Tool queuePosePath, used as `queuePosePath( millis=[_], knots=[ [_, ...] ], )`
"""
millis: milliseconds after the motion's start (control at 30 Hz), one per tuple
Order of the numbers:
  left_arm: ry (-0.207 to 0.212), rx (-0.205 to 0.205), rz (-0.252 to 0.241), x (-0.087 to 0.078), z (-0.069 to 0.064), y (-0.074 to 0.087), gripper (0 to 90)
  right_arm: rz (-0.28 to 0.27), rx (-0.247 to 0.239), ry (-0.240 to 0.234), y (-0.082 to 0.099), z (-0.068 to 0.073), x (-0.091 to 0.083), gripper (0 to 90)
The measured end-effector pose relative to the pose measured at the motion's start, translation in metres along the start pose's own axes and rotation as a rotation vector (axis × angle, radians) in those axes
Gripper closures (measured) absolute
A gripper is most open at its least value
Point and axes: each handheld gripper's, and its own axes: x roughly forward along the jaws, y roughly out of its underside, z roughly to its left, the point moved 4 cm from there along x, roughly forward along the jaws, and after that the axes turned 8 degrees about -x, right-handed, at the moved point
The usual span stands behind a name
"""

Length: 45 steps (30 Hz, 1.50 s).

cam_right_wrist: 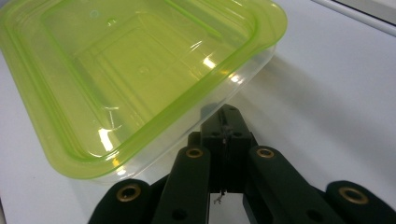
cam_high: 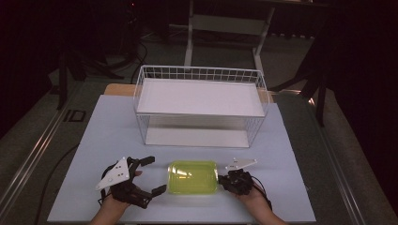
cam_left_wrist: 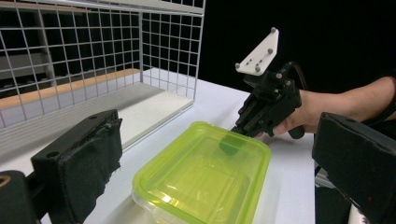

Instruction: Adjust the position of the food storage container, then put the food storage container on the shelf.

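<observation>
I see the green lidded container (cam_high: 193, 177) lying long-axis across the tabletop (cam_high: 300, 187) between my grippers, right gripper (cam_high: 233, 180) with fingers pinched together at its right end, left gripper (cam_high: 152, 176) spread wide just beside its left

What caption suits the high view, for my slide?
Two hand-held grippers flank a green container before a white wire basket.

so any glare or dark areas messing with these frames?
High view: dim overall, black surroundings, table lit. Left gripper view: black backdrop behind right gripper, own pads soft. Right gripper view: bright glints on the green container, faint shadow beside it.
</observation>
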Motion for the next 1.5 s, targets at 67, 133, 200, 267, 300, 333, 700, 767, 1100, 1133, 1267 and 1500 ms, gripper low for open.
queuePosePath(
  millis=[67,133,200,267,300,333,700,767,1100,1133,1267,1500],
  knots=[
    [0.000,-0.001,-0.002,0.000,0.000,0.000,2.6,0.000,-0.002,0.001,0.000,0.000,0.000,89.6],
    [-0.006,-0.002,0.002,0.000,0.001,0.000,2.5,-0.001,-0.004,0.007,0.002,0.000,-0.001,89.2],
    [-0.016,-0.002,0.007,0.000,0.002,0.001,2.6,0.001,-0.006,0.017,0.003,-0.002,-0.004,88.3],
    [-0.020,-0.005,0.014,0.000,0.002,0.001,2.6,-0.006,-0.008,0.032,0.003,-0.004,-0.008,86.7],
    [-0.027,-0.007,0.019,0.000,0.003,0.001,2.6,-0.008,-0.015,0.044,0.003,-0.006,-0.011,86.0],
    [-0.034,-0.006,0.017,0.000,0.004,0.001,2.6,-0.010,-0.023,0.059,0.003,-0.007,-0.015,85.5],
    [-0.067,-0.021,0.049,-0.002,0.002,-0.005,2.6,-0.145,-0.081,0.107,-0.017,-0.003,-0.060,29.6],
    [-0.068,-0.023,0.062,-0.001,0.001,-0.008,2.6,-0.167,-0.094,0.110,-0.021,-0.001,-0.065,20.6],
    [-0.127,-0.095,0.138,0.000,0.000,-0.017,0.6,-0.272,-0.131,0.088,-0.040,0.014,-0.079,17.9],
    [-0.142,-0.095,0.150,0.000,0.000,-0.018,0.7,-0.275,-0.120,0.067,-0.042,0.015,-0.078,18.9],
    [-0.164,-0.143,0.181,0.001,0.003,-0.019,0.7,-0.246,-0.075,-0.012,-0.044,0.014,-0.070,18.2],
    [-0.202,-0.238,0.259,0.010,0.010,-0.006,0.8,-0.202,-0.039,-0.055,-0.043,0.012,-0.059,20.0]
  ],
)
